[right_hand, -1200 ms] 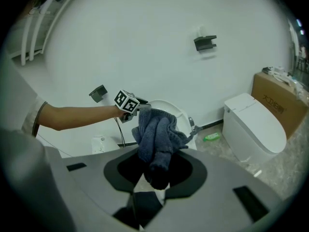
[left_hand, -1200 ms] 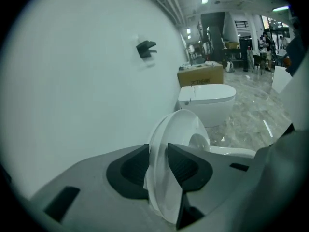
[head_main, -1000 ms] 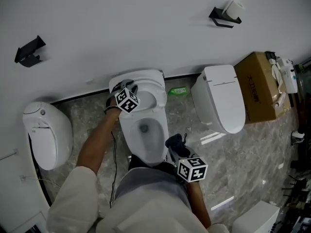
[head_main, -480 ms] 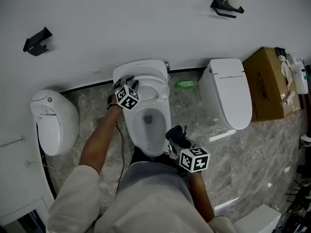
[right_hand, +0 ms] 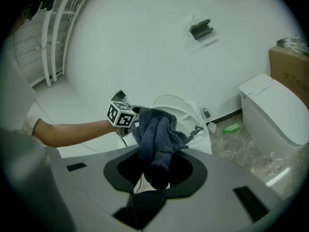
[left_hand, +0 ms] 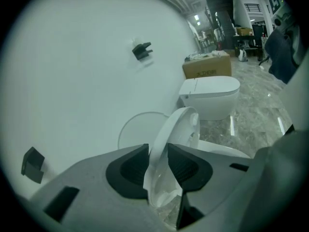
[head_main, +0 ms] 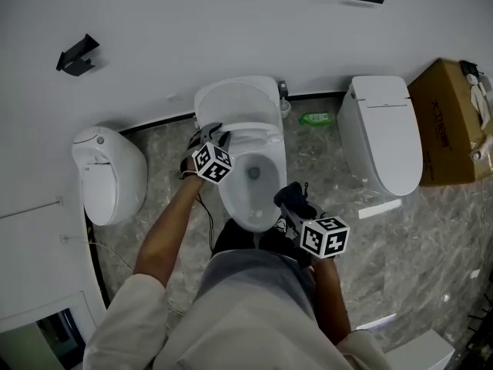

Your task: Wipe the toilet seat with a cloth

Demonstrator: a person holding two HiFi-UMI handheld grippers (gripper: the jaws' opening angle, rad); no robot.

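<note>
At frame centre, the left gripper [head_main: 215, 137] is clamped on the tilted-up toilet seat [left_hand: 177, 127]. Lower right, the right gripper [head_main: 291, 213] grasps a dark blue cloth [right_hand: 157, 129].

The left gripper [head_main: 216, 139] is held at the left rear of the toilet [head_main: 235, 210], jaws closed on the raised toilet seat [left_hand: 178, 127], with the bare forearm [head_main: 173, 222] extended. The right gripper [head_main: 296, 213] is held at the toilet's front right, clamped on a dark blue cloth [head_main: 291, 197].
</note>
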